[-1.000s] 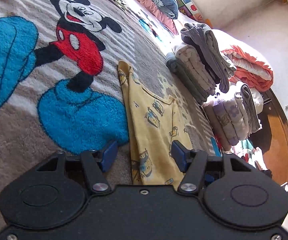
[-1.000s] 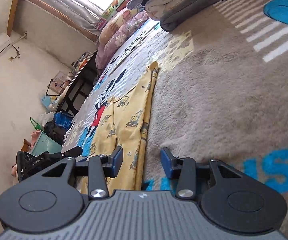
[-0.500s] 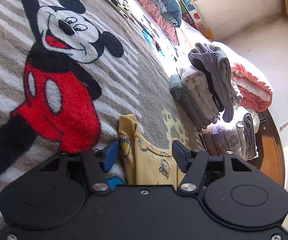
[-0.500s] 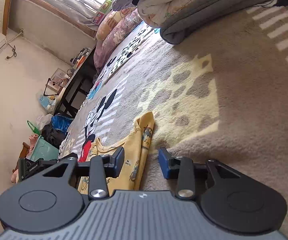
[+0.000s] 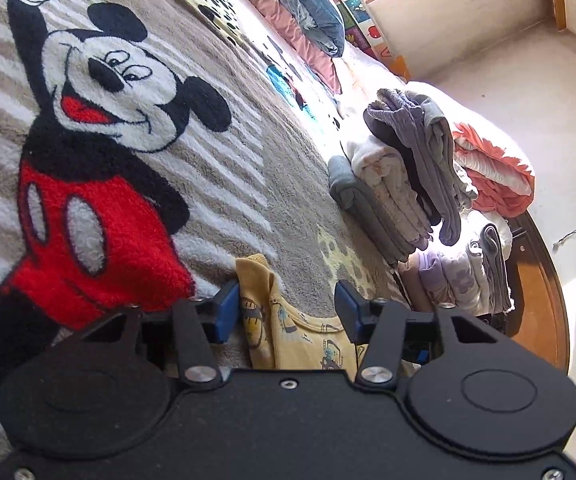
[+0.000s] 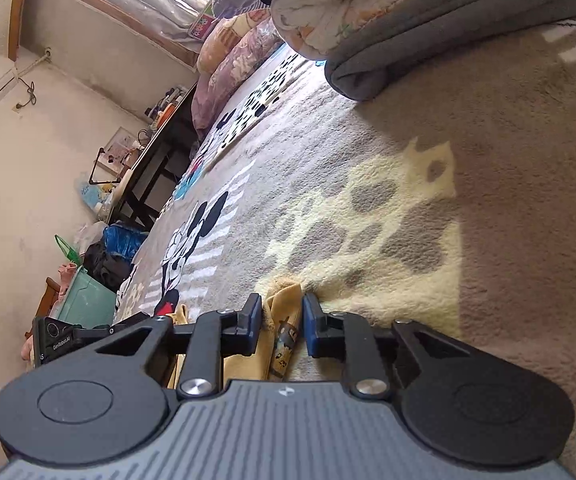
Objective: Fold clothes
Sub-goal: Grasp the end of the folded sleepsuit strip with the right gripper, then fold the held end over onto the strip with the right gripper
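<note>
A yellow printed shirt [image 5: 288,332] lies flat on the Mickey Mouse blanket [image 5: 100,160]. The left gripper [image 5: 286,312] straddles its top edge, jaws wide; the right gripper [image 6: 278,320] has narrowed around 1 corner, seemingly not yet pinching.

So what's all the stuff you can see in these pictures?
Yellow shirt: one, yellow with little car prints, flat on the blanket, its far end between both grippers' fingers.
Mickey blanket: one, grey-beige with a red, black and white mouse, covering the bed.
Folded clothes: several stacks, grey, cream, lilac, beside the shirt.
Orange ruffled cloth: one, behind the stacks.
Pillows: a row, pink and blue, at the bed's far end.
Dark table: one, by the wall.
Green bin: one, on the floor.
Left gripper: black, blue pads, open.
Right gripper: black, blue pads, narrow gap around the shirt corner.
</note>
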The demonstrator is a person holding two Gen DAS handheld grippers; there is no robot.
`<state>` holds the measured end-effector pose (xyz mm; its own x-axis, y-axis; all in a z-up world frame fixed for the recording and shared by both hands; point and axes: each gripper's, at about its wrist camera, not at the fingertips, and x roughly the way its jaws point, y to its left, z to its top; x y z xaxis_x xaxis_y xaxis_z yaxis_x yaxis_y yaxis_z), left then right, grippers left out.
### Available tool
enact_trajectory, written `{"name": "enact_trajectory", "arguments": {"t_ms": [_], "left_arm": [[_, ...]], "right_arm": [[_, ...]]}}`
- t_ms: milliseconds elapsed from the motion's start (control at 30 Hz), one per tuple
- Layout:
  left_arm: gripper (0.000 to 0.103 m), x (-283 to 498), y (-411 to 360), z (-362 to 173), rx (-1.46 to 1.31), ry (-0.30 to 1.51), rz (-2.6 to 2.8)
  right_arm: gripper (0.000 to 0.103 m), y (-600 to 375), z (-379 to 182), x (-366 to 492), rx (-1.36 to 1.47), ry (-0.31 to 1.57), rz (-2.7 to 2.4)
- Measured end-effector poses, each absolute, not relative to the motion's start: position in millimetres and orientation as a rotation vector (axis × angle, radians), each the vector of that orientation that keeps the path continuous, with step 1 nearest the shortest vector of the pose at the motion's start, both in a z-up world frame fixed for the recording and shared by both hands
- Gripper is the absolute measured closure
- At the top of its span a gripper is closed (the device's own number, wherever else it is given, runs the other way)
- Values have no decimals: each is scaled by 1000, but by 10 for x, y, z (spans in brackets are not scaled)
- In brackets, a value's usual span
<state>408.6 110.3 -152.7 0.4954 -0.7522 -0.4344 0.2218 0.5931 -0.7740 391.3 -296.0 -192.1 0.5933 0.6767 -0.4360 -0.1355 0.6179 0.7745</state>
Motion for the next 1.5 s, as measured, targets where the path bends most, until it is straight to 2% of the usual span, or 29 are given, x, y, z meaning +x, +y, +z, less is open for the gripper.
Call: {"name": "enact_trajectory", "arguments": {"t_ms": [33, 100, 200, 433, 700, 1033, 1300, 1500], "left_arm": [[60, 4073, 1081, -1512, -697, 847, -656], [78, 4035, 1038, -1477, -668, 822, -657], [91, 3928, 1059, -1399, -667, 776, -659], [92, 3435, 1027, -1084, -623, 652, -693], [95, 2587, 1103, -801, -520, 488, -701], [95, 1414, 923, -796, -194, 408, -728], [95, 840, 881, -921, -21, 410, -696], [95, 592, 702, -1123, 206, 439, -671]], "right_arm": [[87, -2956, -1918, 3903, 764, 797, 526], [87, -2934, -1898, 3867, 748, 785, 520], [92, -2910, -1827, 3801, 732, 752, 508], [93, -2887, -1502, 3515, 725, 615, 518], [94, -2849, -1131, 2673, 662, 466, 578], [94, -2824, -996, 1483, 550, 363, 567], [94, -2502, -961, 742, 273, 335, 562], [94, -2158, -1132, 288, -16, 367, 574]]}}
